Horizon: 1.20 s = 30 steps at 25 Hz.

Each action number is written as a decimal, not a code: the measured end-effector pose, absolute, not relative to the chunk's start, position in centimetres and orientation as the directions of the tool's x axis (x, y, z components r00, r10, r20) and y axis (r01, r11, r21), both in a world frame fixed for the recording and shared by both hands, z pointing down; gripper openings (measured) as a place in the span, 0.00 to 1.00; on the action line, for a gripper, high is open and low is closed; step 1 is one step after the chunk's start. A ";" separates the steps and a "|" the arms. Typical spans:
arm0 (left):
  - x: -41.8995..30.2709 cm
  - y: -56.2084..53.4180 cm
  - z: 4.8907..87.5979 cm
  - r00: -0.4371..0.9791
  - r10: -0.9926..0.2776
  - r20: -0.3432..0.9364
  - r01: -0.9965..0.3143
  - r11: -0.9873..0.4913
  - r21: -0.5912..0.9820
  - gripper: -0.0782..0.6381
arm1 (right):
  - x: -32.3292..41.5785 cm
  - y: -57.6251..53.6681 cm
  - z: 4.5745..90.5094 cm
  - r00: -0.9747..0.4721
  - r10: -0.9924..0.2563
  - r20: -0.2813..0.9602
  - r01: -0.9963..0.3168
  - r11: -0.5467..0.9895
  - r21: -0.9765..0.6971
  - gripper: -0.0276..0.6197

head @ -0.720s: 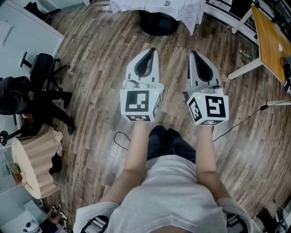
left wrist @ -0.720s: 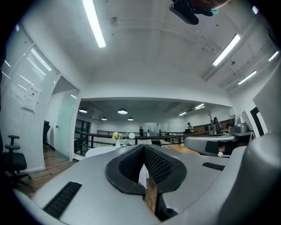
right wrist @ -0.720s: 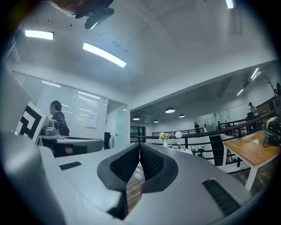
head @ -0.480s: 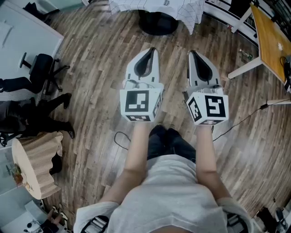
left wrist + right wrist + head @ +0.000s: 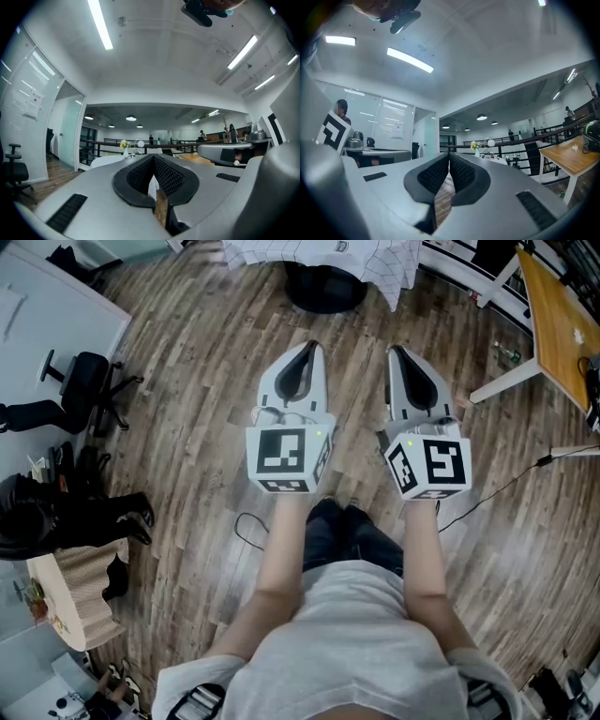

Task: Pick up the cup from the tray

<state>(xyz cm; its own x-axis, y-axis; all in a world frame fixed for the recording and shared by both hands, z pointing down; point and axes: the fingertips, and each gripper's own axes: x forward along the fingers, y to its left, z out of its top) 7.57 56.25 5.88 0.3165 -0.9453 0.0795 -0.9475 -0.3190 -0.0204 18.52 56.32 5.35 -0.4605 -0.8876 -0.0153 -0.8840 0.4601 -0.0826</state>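
- Left gripper: jaws closed together, nothing between them; held level over the wooden floor, unmoved since the earlier views.
- Right gripper: jaws likewise closed and empty, also unmoved.
- Only change: a bystander has shifted along the left edge.
- Cup and tray: in no view.
- Judgement: the pick-up has not yet begun; the cup must first be found.

cup: too small to make out | tray: too small to make out
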 end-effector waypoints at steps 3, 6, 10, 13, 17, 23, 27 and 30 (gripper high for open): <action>8.4 55.8 6.4 0.315 -0.945 0.084 -0.948 -0.318 -0.018 0.12 | 19.6 56.0 5.8 -0.456 -0.890 -0.006 -0.888 0.456 -0.068 0.06; 9.7 55.6 7.0 0.314 -0.945 0.089 -0.948 -0.316 -0.018 0.12 | 21.0 55.6 6.3 -0.461 -0.887 0.002 -0.886 0.460 -0.052 0.06; 10.4 55.3 7.2 0.293 -0.951 0.098 -0.955 -0.296 -0.020 0.12 | 22.5 54.9 6.8 -0.469 -0.883 0.009 -0.881 0.467 -0.076 0.06; 9.8 54.8 7.3 0.275 -0.956 0.104 -0.960 -0.279 -0.025 0.12 | 22.7 54.0 7.2 -0.469 -0.883 0.020 -0.879 0.464 -0.110 0.06; 8.2 53.0 7.8 0.255 -0.961 0.111 -0.966 -0.259 -0.024 0.12 | 22.0 51.8 7.8 -0.471 -0.882 0.032 -0.876 0.463 -0.137 0.06; 6.2 47.3 9.0 0.258 -0.960 0.110 -0.965 -0.262 -0.020 0.12 | 20.1 46.0 9.0 -0.471 -0.882 0.036 -0.876 0.462 -0.142 0.06; 3.9 42.0 9.0 0.261 -0.960 0.100 -0.965 -0.264 -0.013 0.12 | 17.8 41.1 9.1 -0.469 -0.882 0.035 -0.878 0.462 -0.128 0.06; 2.3 37.7 8.7 0.271 -0.958 0.097 -0.962 -0.273 -0.007 0.12 | 16.2 37.1 8.7 -0.464 -0.885 0.035 -0.881 0.457 -0.118 0.06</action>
